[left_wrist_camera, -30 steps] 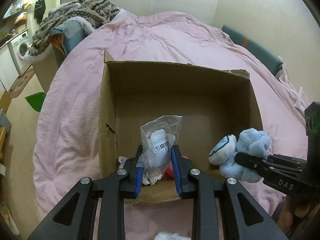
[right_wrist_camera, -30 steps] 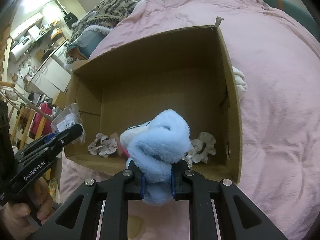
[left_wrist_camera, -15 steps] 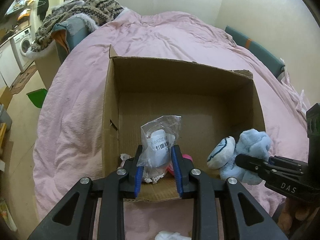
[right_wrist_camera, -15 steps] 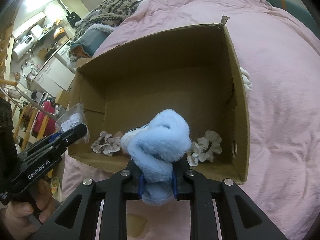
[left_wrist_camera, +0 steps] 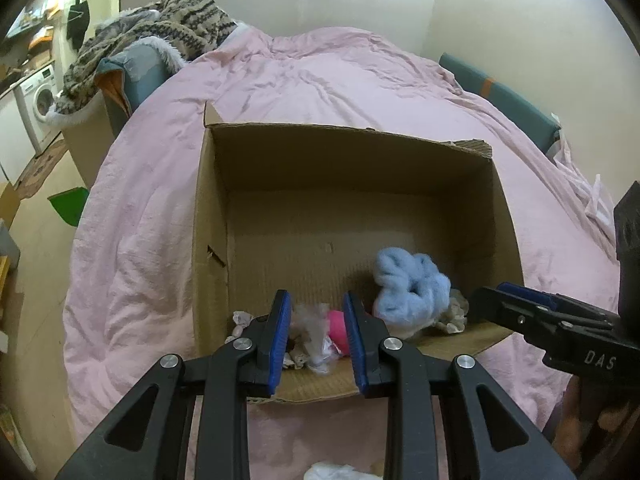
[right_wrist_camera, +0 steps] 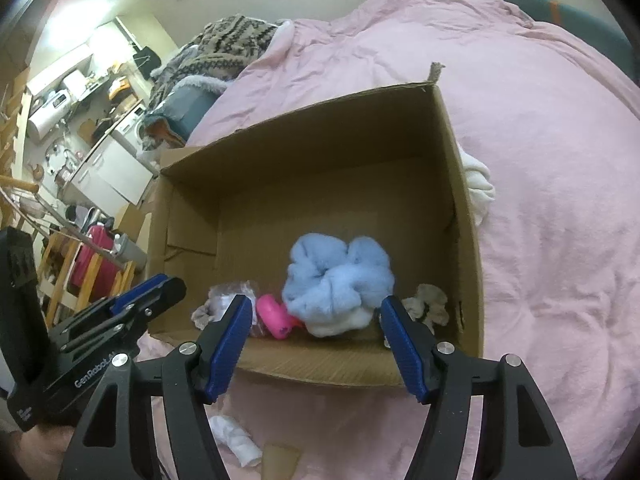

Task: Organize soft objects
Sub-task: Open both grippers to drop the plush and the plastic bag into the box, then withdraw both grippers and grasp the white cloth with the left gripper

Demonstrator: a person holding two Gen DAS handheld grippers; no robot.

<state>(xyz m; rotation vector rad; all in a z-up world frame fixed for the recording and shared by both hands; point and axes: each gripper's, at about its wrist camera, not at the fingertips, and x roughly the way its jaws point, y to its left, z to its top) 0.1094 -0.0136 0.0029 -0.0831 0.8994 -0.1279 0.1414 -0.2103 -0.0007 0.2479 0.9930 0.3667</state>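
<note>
Left gripper (left_wrist_camera: 316,338): we find its jaws apart and empty, poised over the near wall of the cardboard box (left_wrist_camera: 208,216).

Clear plastic packet (left_wrist_camera: 314,330): on the box floor just ahead of the left gripper, beside a pink item (right_wrist_camera: 274,314); its contents are blurred, so we cannot identify them.

Blue plush toy (right_wrist_camera: 338,284): in the box, ahead of the right gripper (right_wrist_camera: 316,334), with a beige scrunchie (right_wrist_camera: 426,306) at its right.

Right gripper: spread wide, holding nothing.

Step in hand: we judge both drops made.

Next: we would draw back toward the white cloth (right_wrist_camera: 236,440) lying on the bed (right_wrist_camera: 560,160) below the grippers.
</note>
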